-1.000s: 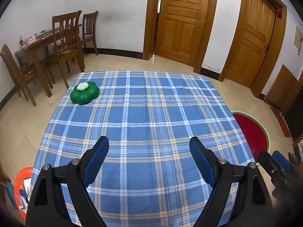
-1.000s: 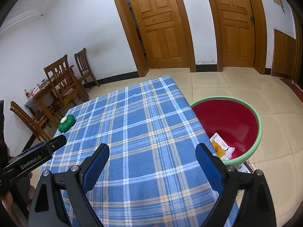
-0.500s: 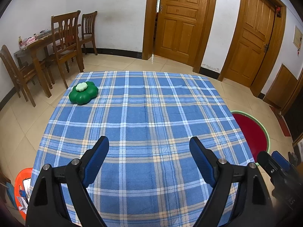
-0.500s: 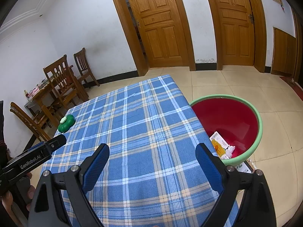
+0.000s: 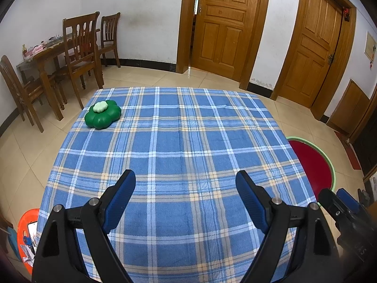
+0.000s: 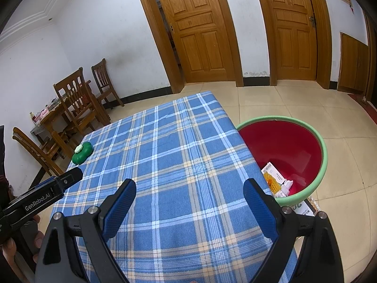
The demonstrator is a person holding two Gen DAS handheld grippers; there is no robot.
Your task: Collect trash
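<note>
A green flower-shaped object [image 5: 102,115] with a pale top lies at the far left corner of the blue plaid table [image 5: 179,155]; it also shows in the right wrist view [image 6: 82,152]. A red basin with a green rim [image 6: 306,146] stands on the floor right of the table and holds a white packet and yellow scraps [image 6: 274,179]. My left gripper [image 5: 185,188] is open and empty over the table's near edge. My right gripper [image 6: 189,192] is open and empty over the near right part of the table.
An orange bin [image 5: 26,231] with scraps sits on the floor at the near left. Wooden chairs [image 5: 80,47] and a dining table stand at the far left. Two wooden doors [image 5: 223,23] are in the back wall. The basin's rim [image 5: 328,162] shows beside the table.
Both grippers have barely shifted; the views sit slightly differently. Both stay open and empty.
</note>
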